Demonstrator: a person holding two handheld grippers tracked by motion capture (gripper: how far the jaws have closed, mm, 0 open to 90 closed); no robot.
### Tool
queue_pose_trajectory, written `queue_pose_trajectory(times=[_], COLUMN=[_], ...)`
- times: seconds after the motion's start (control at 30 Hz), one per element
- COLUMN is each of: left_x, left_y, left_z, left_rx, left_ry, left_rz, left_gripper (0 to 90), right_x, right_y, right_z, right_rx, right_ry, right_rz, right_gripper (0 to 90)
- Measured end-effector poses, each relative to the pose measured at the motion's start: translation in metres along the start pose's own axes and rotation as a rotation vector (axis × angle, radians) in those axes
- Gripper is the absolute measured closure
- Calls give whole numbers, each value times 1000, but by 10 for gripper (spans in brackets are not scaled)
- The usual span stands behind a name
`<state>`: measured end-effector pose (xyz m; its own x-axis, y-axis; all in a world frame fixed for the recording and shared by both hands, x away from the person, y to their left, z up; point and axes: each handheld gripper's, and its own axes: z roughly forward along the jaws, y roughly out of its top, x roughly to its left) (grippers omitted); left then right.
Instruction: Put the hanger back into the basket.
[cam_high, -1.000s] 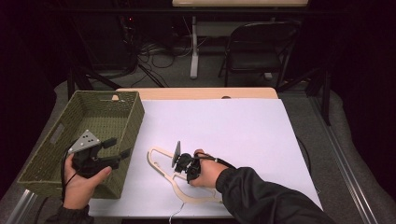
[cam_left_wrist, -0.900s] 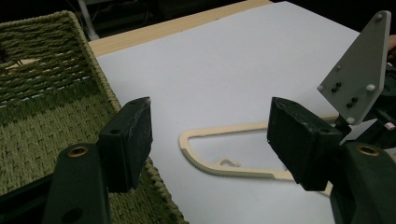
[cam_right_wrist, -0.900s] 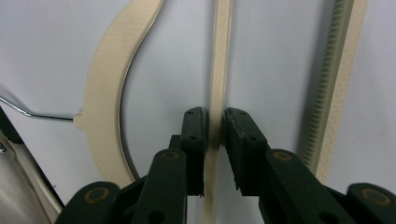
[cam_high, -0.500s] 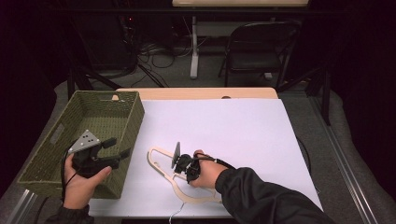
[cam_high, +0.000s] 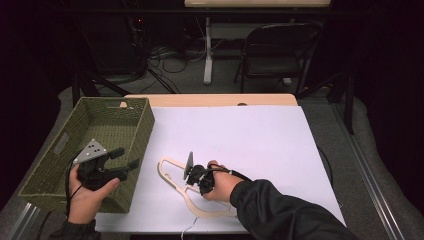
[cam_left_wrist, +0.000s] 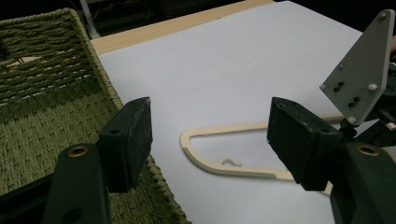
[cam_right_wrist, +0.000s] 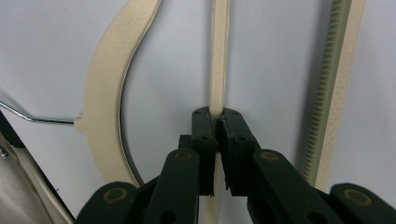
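- Where the white sheet (cam_high: 250, 135) covers the table, a cream hanger (cam_high: 172, 172) lies flat, just right of the woven basket (cam_high: 100, 120).
- Right gripper (cam_right_wrist: 217, 122): jaws pinched on the hanger's thin bar (cam_right_wrist: 218, 56), which runs straight ahead along them.
- Left gripper (cam_high: 125, 157): jaws spread, empty, over the basket's near corner; hanger lies to its right.

No readable text, label, brand, number or sign anywhere. Nothing printed on the white table cover (cam_high: 240, 135), the green woven basket (cam_high: 55, 165) at the left, the cream hanger (cam_left_wrist: 224, 163) at the near middle, or the grey three-cornered plate (cam_left_wrist: 362, 70) at the right. Only small screw heads and dark holes on that plate, no characters.
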<state>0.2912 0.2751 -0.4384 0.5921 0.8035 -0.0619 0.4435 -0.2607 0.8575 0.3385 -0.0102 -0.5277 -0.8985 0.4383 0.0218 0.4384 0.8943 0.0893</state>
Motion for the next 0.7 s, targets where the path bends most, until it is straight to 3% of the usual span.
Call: queue_pose_trajectory(times=[0.7], left_x=[2], left_y=[-1], left_z=[0], left_rx=[-1], left_ry=[5], left_rz=[-7], left_gripper=[314], right_x=[-2], right_y=[0], right_z=[-3], right_rx=[3], right_ry=[32], right_rz=[24], right_gripper=[855])
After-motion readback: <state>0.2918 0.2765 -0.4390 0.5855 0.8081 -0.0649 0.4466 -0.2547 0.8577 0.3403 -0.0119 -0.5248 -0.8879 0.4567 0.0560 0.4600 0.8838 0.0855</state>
